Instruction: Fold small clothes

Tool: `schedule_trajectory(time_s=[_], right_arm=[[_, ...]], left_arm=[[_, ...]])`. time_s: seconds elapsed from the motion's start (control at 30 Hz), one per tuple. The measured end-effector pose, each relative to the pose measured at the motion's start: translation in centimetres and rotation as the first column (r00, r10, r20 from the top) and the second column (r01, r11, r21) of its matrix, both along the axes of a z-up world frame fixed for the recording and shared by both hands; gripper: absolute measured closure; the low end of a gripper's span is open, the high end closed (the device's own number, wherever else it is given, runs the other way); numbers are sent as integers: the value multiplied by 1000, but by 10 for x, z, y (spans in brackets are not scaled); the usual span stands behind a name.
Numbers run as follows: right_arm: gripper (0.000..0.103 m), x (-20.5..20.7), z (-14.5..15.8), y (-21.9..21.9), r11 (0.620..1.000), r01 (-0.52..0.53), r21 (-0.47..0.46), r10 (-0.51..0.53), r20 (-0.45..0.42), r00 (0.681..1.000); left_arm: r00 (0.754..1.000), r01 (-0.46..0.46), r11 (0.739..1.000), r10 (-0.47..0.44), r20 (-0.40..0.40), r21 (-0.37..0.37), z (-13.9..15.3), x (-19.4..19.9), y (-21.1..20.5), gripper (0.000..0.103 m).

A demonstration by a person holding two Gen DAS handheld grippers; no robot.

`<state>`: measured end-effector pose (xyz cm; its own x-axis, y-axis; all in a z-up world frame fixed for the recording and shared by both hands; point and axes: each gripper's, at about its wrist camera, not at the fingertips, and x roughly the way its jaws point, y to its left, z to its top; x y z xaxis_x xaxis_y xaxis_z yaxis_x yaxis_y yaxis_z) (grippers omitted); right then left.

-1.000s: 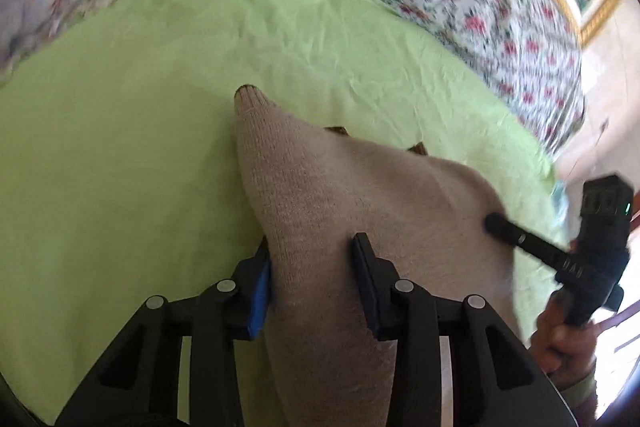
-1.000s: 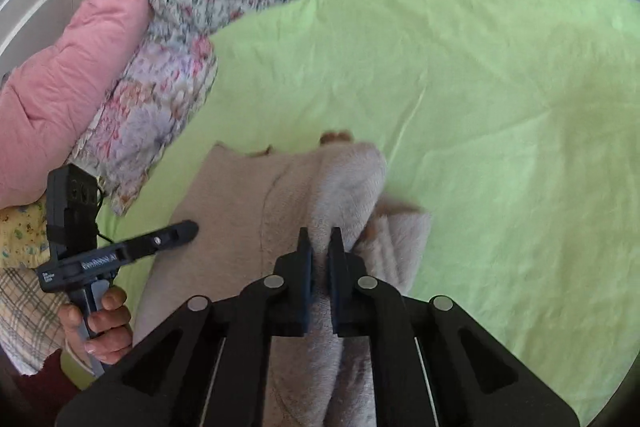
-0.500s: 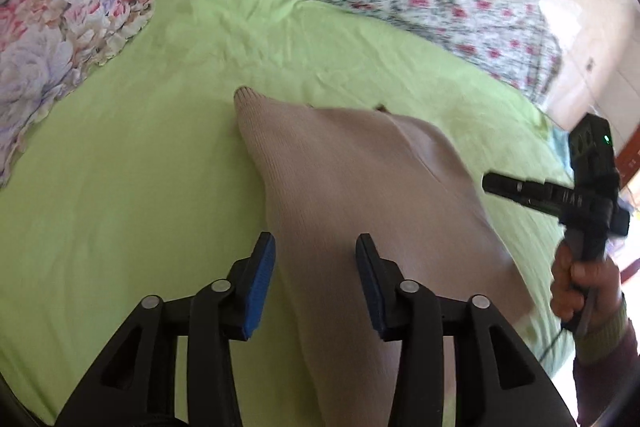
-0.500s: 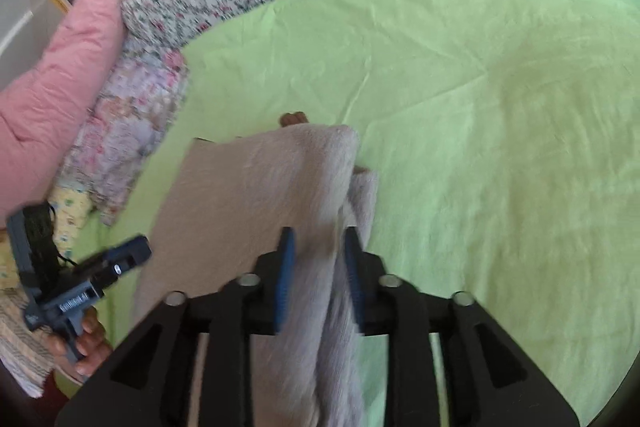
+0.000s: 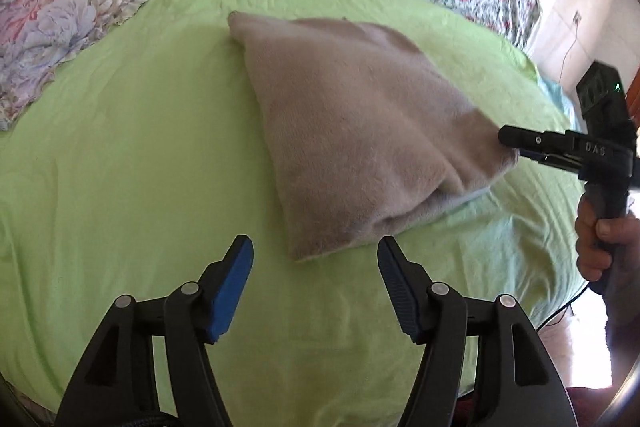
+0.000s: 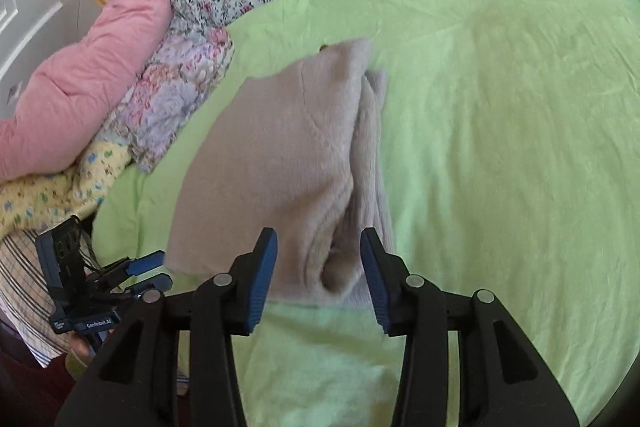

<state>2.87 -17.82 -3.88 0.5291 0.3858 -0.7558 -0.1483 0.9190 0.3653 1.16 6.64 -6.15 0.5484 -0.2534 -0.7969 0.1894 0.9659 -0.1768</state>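
Both grippers let go of the folded beige garment (image 5: 360,131), which lies flat on the green sheet (image 5: 120,155).

Left gripper (image 5: 316,287): jaws have just been opening, nothing between them; garment's near corner lies just beyond the tips. Right gripper (image 6: 318,267): jaws have just been opening too; the garment's rolled near edge sits between the pads, not pinched. A second ago both clamped or straddled the cloth; now both have drawn back from it toward the bed edge. Judgement: this fold is set down; garment reads as a compact wedge, floral bedding (image 5: 60,27) well apart behind it.
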Motion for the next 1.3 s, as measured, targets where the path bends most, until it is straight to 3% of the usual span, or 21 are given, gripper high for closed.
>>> schedule_trajectory(time_s=[0.17,0.27,0.3,0.37,0.5,0.57,0.7,0.8,1.13,1.27,1.3], right_arm=[[58,1,-5,1,1000,-4,15,4,-2,1000],[61,2,-12,6,1000,-24,20,25,-24,999],[71,3,-14,8,999,-34,15,35,-35,999],[95,3,-17,10,999,-45,6,45,-51,998],[96,-7,11,-2,999,-34,38,32,40,999],[96,-7,14,-8,1000,-23,-15,24,36,999],[97,-3,-19,-3,993,-31,-112,25,-50,998],[97,-4,-30,5,980,-33,-194,26,-40,999],[95,0,-34,-4,973,-8,-231,-3,-48,999],[65,-6,-30,-16,980,46,-193,-57,-53,997],[63,-5,-28,-17,983,52,-175,-63,-58,996]], left_arm=[[998,-54,994,52,27,95,-6,11,-12,40],[996,-92,992,91,19,85,-12,20,-7,70],[995,-98,992,98,6,75,-16,22,-5,82],[994,-111,991,110,12,73,-15,19,-5,87],[991,-127,988,123,53,86,-4,7,-5,92],[992,-124,989,121,36,82,-8,7,-5,92],[991,-135,988,136,-10,70,-23,12,-1,93],[990,-138,990,139,-22,40,-23,13,3,93],[992,-110,994,110,-63,-4,-25,12,3,92],[993,-83,996,81,-82,-18,-19,5,8,92],[994,-70,997,68,-80,-21,-15,2,9,92]])
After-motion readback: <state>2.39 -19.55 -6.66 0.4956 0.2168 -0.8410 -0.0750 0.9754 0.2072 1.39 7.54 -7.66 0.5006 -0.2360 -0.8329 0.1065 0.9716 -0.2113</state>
